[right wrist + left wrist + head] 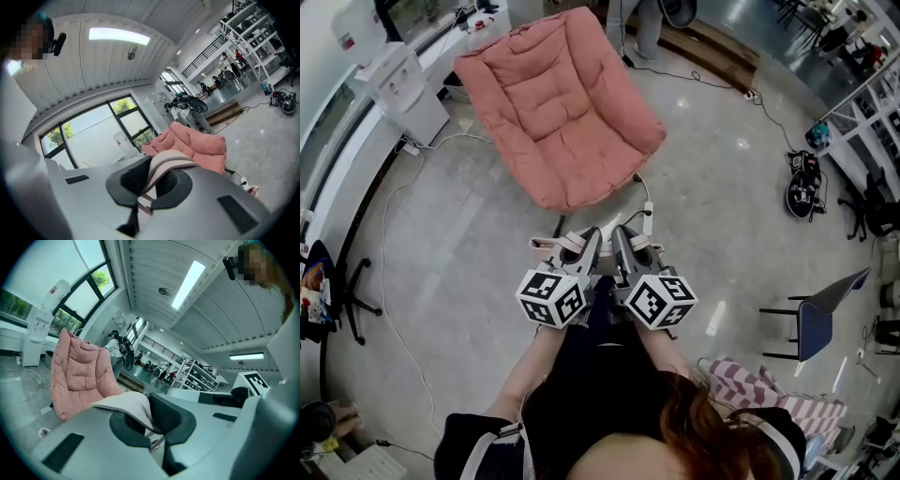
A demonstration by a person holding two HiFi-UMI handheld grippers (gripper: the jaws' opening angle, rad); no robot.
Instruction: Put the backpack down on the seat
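Left tongs (152, 420) and right tongs (150, 180) each clamp a backpack strap (124, 403); I should keep both level, then lower squarely onto the pink cushioned chair (558, 103).

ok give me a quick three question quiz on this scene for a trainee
1. True or false: nothing lies on the pink cushioned chair.
2. What do the left tongs grip? A) a cable B) a pale strap C) nothing
3. Fill in: the right tongs are ___ on a second strap.
Key: 1 true; 2 B; 3 shut.
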